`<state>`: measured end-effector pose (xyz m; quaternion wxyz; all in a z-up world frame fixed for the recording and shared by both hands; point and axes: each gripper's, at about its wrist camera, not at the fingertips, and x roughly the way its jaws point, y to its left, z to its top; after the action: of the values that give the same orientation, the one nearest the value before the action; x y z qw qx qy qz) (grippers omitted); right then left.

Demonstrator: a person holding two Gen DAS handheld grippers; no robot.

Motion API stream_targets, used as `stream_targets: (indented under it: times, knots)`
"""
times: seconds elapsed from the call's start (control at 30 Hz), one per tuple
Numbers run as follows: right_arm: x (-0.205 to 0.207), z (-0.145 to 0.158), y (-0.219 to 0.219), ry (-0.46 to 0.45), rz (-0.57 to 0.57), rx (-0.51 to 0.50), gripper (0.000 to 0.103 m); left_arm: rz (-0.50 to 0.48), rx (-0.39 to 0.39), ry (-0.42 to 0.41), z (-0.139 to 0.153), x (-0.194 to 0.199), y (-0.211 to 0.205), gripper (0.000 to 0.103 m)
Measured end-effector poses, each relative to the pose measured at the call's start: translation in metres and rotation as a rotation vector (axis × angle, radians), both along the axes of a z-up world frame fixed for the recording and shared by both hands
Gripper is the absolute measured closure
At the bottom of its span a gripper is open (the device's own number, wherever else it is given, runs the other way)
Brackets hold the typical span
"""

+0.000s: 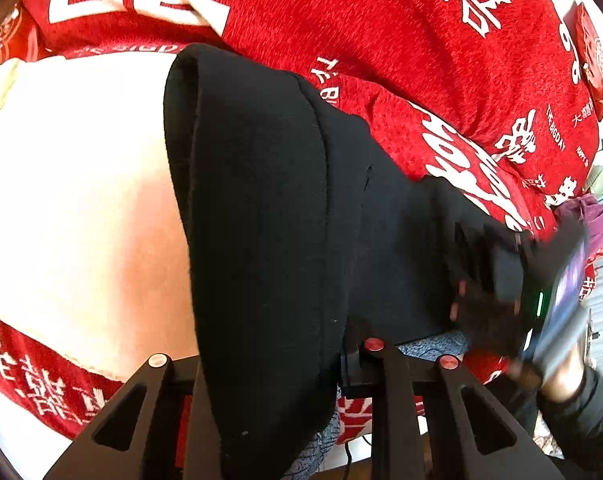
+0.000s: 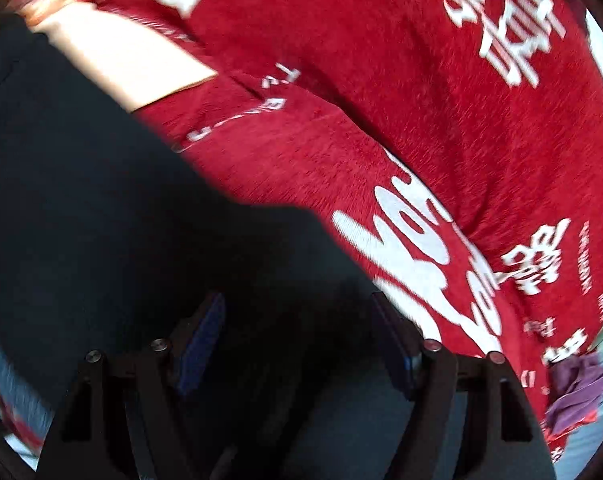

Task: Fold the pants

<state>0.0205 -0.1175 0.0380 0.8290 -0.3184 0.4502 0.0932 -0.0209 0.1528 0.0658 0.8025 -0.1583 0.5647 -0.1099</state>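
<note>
No containers in either view. We see the black fabric pants [image 1: 261,240] lying on a red fleece blanket with white lettering [image 1: 401,40]; "THE BIGDAY" and large Chinese characters are readable. Left gripper [image 1: 273,360] is clamped on the folded pants edge, cloth draped over its fingers. Right gripper [image 2: 301,344] hovers over the pants [image 2: 101,220], blue pads [image 2: 201,344] spread apart, nothing between them. The right view is motion-blurred.

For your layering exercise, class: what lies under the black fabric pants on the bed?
Under the black fabric pants lies a red blanket with white lettering, with a pale cream panel to the left. How far each runs beneath is covered by the pants.
</note>
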Motion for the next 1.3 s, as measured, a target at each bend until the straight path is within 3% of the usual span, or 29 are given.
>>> stream_targets:
  times: [0.17, 0.27, 0.37, 0.5, 0.53, 0.63, 0.7, 0.73, 0.83, 0.87, 0.97, 1.03, 1.07, 1.17, 1.23, 1.3]
  knots:
    - [-0.064, -0.003, 0.001, -0.084, 0.104, -0.070, 0.027, -0.006, 0.032, -0.003, 0.007, -0.001, -0.006, 0.077]
    - [-0.070, 0.003, 0.003, -0.133, 0.191, -0.097, 0.027, 0.006, 0.029, 0.014, 0.000, -0.001, -0.004, 0.077]
    - [-0.068, 0.038, 0.000, -0.078, 0.199, 0.101, 0.027, 0.018, 0.010, 0.023, -0.003, -0.002, 0.001, 0.077]
    - [-0.071, 0.087, -0.038, 0.079, 0.282, 0.379, 0.021, 0.011, 0.028, 0.020, -0.006, -0.002, -0.003, 0.077]
    - [-0.075, 0.092, -0.053, 0.080, 0.333, 0.375, 0.020, 0.010, 0.036, 0.023, -0.006, -0.001, -0.004, 0.077]
    - [-0.104, 0.075, -0.084, -0.042, 0.470, 0.109, 0.015, 0.010, 0.041, 0.026, -0.008, 0.002, -0.006, 0.077]
    - [-0.112, 0.053, -0.096, 0.018, 0.511, 0.026, 0.015, 0.013, 0.040, 0.028, -0.010, 0.002, -0.006, 0.077]
    - [-0.112, 0.042, -0.101, 0.068, 0.526, 0.023, 0.015, 0.016, 0.038, 0.033, -0.011, 0.002, -0.004, 0.077]
    - [-0.100, 0.016, -0.100, 0.099, 0.519, -0.001, 0.020, 0.019, 0.031, 0.039, -0.012, 0.003, -0.003, 0.077]
    - [-0.088, 0.015, -0.100, 0.114, 0.493, 0.033, 0.024, 0.017, 0.031, 0.039, -0.012, 0.003, -0.003, 0.077]
    - [-0.041, 0.026, -0.104, 0.186, 0.366, 0.292, 0.029, 0.017, 0.039, 0.046, -0.012, 0.005, -0.004, 0.077]
    - [-0.019, 0.028, -0.098, 0.214, 0.317, 0.391, 0.044, 0.024, 0.037, 0.055, -0.015, 0.007, -0.005, 0.077]
    - [-0.012, 0.028, -0.095, 0.232, 0.311, 0.418, 0.047, 0.027, 0.034, 0.055, -0.016, 0.007, -0.006, 0.077]
    - [-0.009, 0.030, -0.089, 0.242, 0.293, 0.427, 0.047, 0.029, 0.023, 0.050, -0.017, 0.006, -0.006, 0.077]
    - [-0.012, 0.040, -0.099, 0.281, 0.261, 0.508, 0.042, 0.026, 0.026, 0.048, -0.017, 0.007, -0.007, 0.077]
    - [-0.019, 0.055, -0.123, 0.243, 0.193, 0.634, 0.041, 0.022, 0.037, 0.047, -0.017, 0.008, -0.010, 0.077]
